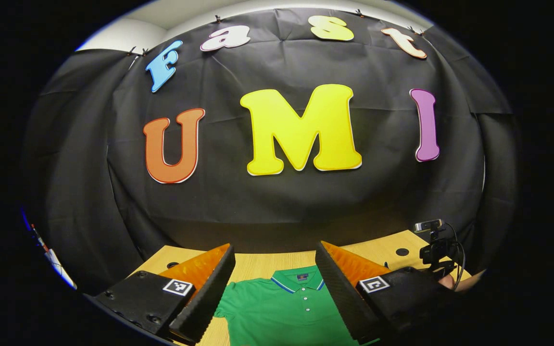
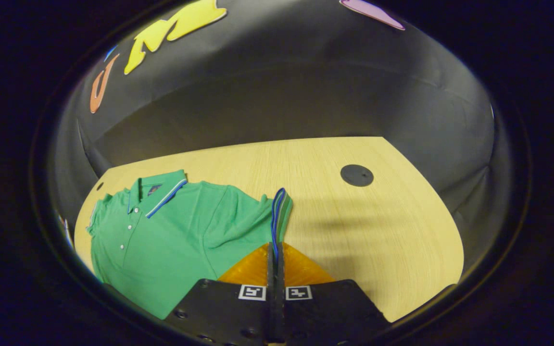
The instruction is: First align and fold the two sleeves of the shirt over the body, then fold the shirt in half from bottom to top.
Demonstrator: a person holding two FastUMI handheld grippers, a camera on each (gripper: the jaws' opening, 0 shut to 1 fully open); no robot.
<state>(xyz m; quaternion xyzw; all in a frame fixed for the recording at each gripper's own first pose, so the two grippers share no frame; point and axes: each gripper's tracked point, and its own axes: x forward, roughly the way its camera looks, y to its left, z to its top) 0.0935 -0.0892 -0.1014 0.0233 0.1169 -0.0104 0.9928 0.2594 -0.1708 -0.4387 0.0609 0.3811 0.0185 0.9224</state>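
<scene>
A green polo shirt [image 2: 161, 235] with a blue-and-white trimmed collar [image 2: 164, 197] lies front up on the wooden table [image 2: 354, 230]. In the right gripper view, my right gripper [image 2: 275, 247] is shut on the striped cuff of the shirt's sleeve [image 2: 279, 211], lifting it on edge above the table. In the left gripper view, my left gripper [image 1: 274, 269] hangs open above the shirt [image 1: 282, 312], its fingers spread either side of the collar [image 1: 298, 281] and touching nothing.
A small camera on a stand [image 1: 433, 245] sits at the table's far right edge in the left gripper view. Round dark grommets [image 2: 357, 175] are set into the tabletop. The black cloth wall rises right behind the table.
</scene>
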